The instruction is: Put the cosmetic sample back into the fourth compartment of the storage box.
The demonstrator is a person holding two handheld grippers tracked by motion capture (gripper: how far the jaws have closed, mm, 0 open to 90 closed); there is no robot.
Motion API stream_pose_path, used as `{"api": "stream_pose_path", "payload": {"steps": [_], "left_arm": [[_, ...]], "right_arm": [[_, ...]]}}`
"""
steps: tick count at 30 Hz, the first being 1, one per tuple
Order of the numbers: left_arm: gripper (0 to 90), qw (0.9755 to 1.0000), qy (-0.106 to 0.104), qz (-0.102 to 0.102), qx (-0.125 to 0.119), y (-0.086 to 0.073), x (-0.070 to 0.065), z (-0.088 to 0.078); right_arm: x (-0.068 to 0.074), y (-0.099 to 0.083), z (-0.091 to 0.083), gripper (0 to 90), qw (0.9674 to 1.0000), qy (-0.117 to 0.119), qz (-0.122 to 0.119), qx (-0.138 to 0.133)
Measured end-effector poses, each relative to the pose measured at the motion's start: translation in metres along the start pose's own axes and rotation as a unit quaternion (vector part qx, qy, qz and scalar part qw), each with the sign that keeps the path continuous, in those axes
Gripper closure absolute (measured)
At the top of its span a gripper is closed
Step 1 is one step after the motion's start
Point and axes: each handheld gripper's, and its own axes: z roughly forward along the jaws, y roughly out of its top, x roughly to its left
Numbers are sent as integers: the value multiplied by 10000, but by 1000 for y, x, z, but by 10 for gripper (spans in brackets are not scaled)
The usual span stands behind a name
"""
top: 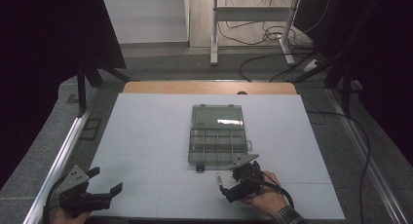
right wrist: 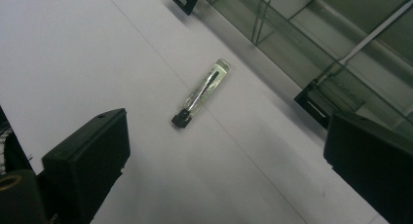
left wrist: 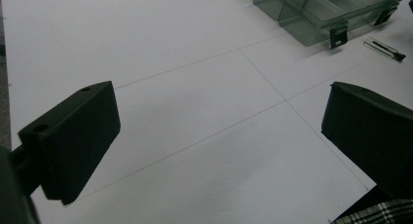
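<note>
Nearest to us in the right gripper view are the two black jaws of the right gripper (right wrist: 224, 156), standing wide apart with nothing between them. Just ahead of them lies a small clear tube (right wrist: 200, 93) with a black cap at one end and a thin dark piece inside. It rests flat on the white table (top: 146, 136), near the front edge and just before the front wall of the open clear box (top: 216, 145), but it does not touch the box.

We judge the tube to be very light, stiff and smooth, so it may roll or slip away when a jaw pushes it from one side. It looks like thin plastic or glass, so a gentle squeeze is better. The best hold, we think, is across the middle of its body, with one jaw on each long side.

The box is of see-through greenish plastic with several compartments, black latches at the front, and its lid laid back.

The left gripper (top: 104, 182) waits at the front left corner of the table, its jaws also spread and empty
</note>
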Motion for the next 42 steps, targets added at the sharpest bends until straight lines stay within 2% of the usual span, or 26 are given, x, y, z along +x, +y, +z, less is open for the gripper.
{"api": "stream_pose_path", "payload": {"steps": [8, 14, 20, 32, 33, 38, 39, 42], "left_arm": [[9, 10000, -12, -3, 2, 0, 0, 0], [9, 10000, -25, 1, 14, 0, 0, 0], [10, 10000, -30, -1, 9, 0, 0, 0], [9, 10000, -40, 1, 6, 0, 0, 0], [10, 10000, -38, 3, 2, 0, 0, 0], [10, 10000, -39, 10, -3, 0, 0, 0], [9, 10000, -42, 8, -11, 0, 0, 0], [9, 10000, -55, 3, -19, 0, 1, 0]], "right_arm": [[-1, 5, 8, 144, 9998, 47, 68, 165], [0, 9, 13, 265, 9997, 47, -36, 219], [-1, 15, 19, 395, 9994, 152, -80, 284], [3, 23, 29, 571, 9985, 220, -326, 371], [3, 24, 31, 619, 9981, 194, -389, 426], [5, 25, 33, 701, 9975, 136, -476, 503], [4, 25, 33, 759, 9973, 128, -510, 518], [4, 25, 33, 793, 9968, 139, -570, 539]]}}
